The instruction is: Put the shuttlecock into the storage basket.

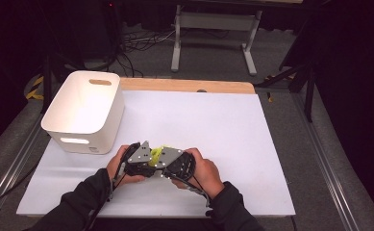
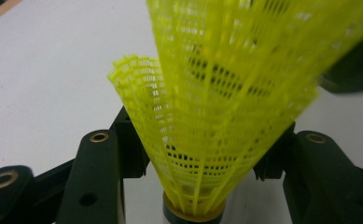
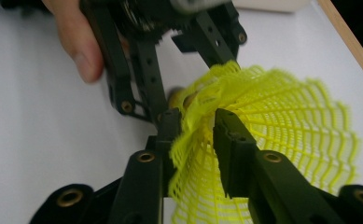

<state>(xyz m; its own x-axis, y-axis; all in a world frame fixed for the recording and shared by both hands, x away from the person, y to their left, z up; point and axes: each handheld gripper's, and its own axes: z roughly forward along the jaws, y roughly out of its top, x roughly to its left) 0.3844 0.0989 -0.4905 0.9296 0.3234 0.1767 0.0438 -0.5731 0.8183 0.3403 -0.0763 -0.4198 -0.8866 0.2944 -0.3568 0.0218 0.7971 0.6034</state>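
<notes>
A yellow mesh shuttlecock point(image 1: 155, 154) hangs between my two grippers, low over the near middle of the white table. My left gripper point(image 1: 147, 158) is shut on its skirt. In the left gripper view the black jaws press both sides of the cone point(image 2: 226, 93), with the cork base at the bottom edge. My right gripper point(image 1: 164, 159) faces it from the other side. In the right gripper view its jaws point(image 3: 195, 126) pinch a crumpled fold of the skirt's rim point(image 3: 282, 121). The left gripper point(image 3: 195, 81) and the hand point(image 3: 74, 42) holding it sit just beyond.
A white plastic bin point(image 1: 86, 108) with a handle slot stands at the table's left side, open on top. The white tabletop point(image 1: 213, 125) stretches bare to the right and beyond the hands. A wooden strip point(image 1: 189, 85) runs along its far edge.
</notes>
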